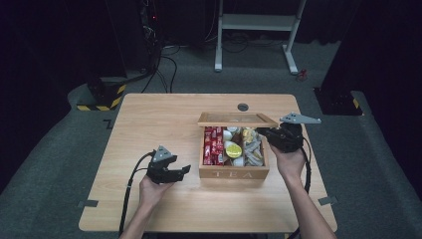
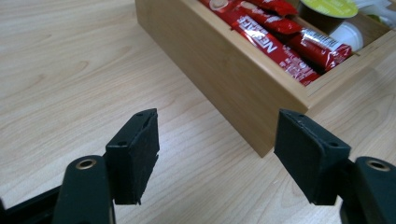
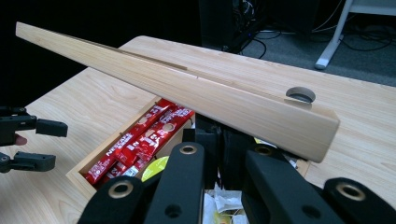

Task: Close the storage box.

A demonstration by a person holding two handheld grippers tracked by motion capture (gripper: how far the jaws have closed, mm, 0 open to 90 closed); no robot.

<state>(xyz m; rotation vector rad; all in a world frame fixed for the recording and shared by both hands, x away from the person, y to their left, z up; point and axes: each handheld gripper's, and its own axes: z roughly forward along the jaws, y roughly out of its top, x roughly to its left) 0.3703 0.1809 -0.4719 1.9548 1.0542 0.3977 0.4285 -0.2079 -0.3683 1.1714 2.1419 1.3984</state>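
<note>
A wooden tea box [image 1: 234, 173] sits right of the table's middle, its lid [image 1: 236, 119] raised and tilted over the back. Inside lie red sachets [image 1: 213, 145], a yellow-topped capsule [image 1: 233, 150] and pale packets. My right gripper [image 1: 263, 133] reaches in from the box's right side, shut on the lid's [image 3: 210, 95] edge, with its fingertips hidden behind the wood. My left gripper [image 1: 186, 171] hovers just left of the box, open with nothing between its pads [image 2: 135, 154]. The box's near corner [image 2: 261, 121] and the sachets [image 2: 275, 42] lie ahead of it.
A round cable hole [image 1: 243, 106] sits at the table's back edge. On the floor beyond stand a white desk frame [image 1: 256, 22], a yellow-and-black striped base [image 1: 104, 94] and loose cables. Bare tabletop [image 1: 149, 124] stretches left of the box.
</note>
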